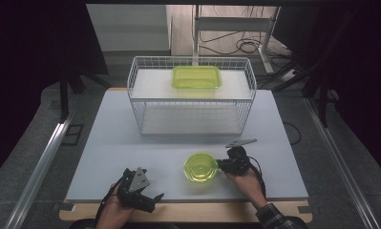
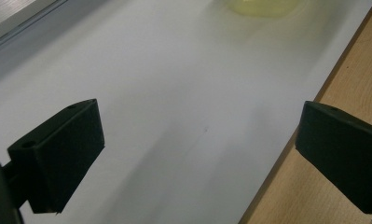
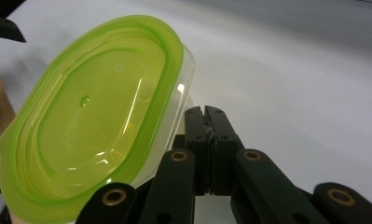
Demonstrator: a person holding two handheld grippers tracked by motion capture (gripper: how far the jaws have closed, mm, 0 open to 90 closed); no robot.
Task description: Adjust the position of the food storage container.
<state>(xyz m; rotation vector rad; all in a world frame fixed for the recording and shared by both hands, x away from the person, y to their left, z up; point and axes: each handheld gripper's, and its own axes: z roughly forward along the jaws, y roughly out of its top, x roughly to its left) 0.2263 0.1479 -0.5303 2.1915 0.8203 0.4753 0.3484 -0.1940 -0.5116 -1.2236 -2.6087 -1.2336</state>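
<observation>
Right gripper (image 1: 222, 164) is clamped on the rim of the small lidded container (image 1: 200, 167), jaws pressed almost together in the right gripper view, with only the thin edge of the green lid (image 3: 88, 116) and the clear tub pinched between them. The container hangs off to the side of the claw, out toward the middle of the white table (image 1: 131, 143), and seems to ride just above it.

That's a thin bite on a lip, and here's the worry: the whole body sits outside the jaws, so any quick swing could let it pivot or slip out. The lid might also peel off the tub if the pinch has mostly caught the lid.

Left gripper (image 1: 145, 200) rests near the front edge, jaws wide apart with nothing between them, only bare table and the wooden border (image 2: 351, 88) under them.

Room ahead of the claw is generous up to the wire basket (image 1: 190, 95), which holds a second green-lidded box (image 1: 196, 76) at its far end. A small metal tool (image 1: 240, 142) lies just beyond the right gripper, so a forward push could clip it.
</observation>
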